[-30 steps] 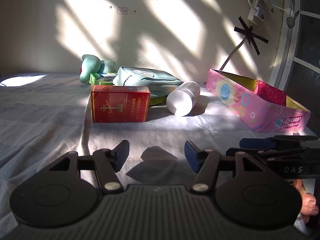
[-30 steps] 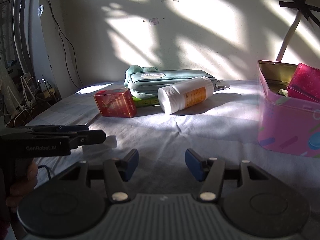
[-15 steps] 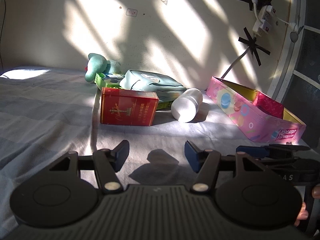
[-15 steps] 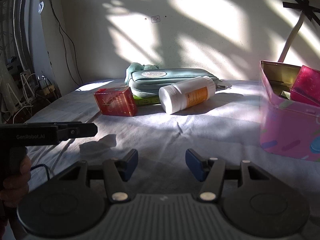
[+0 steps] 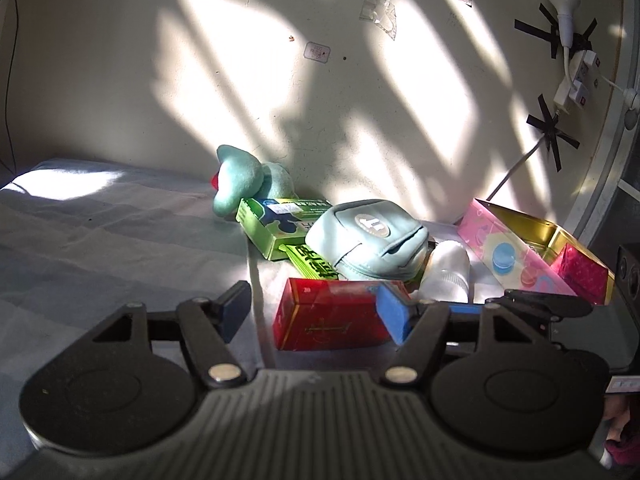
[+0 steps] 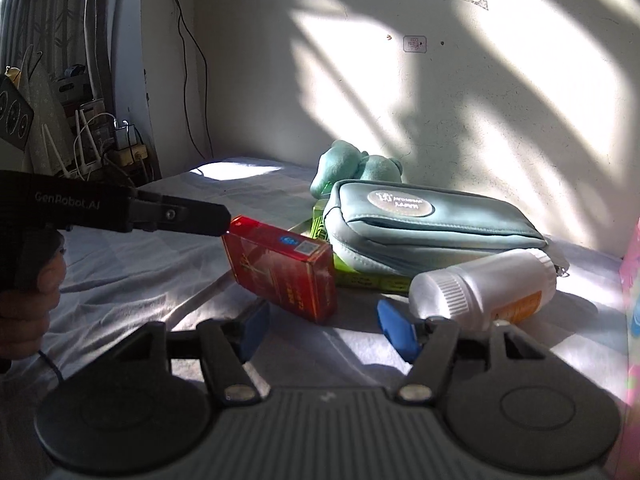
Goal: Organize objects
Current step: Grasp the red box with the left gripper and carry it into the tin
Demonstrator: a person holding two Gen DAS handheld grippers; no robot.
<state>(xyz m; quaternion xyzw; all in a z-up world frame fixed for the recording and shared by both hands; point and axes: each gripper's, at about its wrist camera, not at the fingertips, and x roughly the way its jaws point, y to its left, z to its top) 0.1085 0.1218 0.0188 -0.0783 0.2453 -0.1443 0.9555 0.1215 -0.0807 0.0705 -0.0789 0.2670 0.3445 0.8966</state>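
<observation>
Looks like a bedroom in a home. There's a bed w/ a soft striped sheet (image 5: 100, 248), wrinkled, pushed up to a plain cream wall (image 5: 120, 80). Sun from a window makes bright patches on wall & sheet. On the bed: a green stuffed toy (image 5: 240, 184), a zip pouch (image 6: 424, 220), small boxes, a pill bottle (image 6: 492, 284), a pink tin (image 5: 516, 252). Cords are taped to the wall (image 5: 568, 40). In the corner sit routers & tangled wires (image 6: 100, 140).

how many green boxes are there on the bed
2. One green box lies in front of the plush toy; a second green box pokes out from under the teal pouch. More may be hidden beneath it.
</observation>
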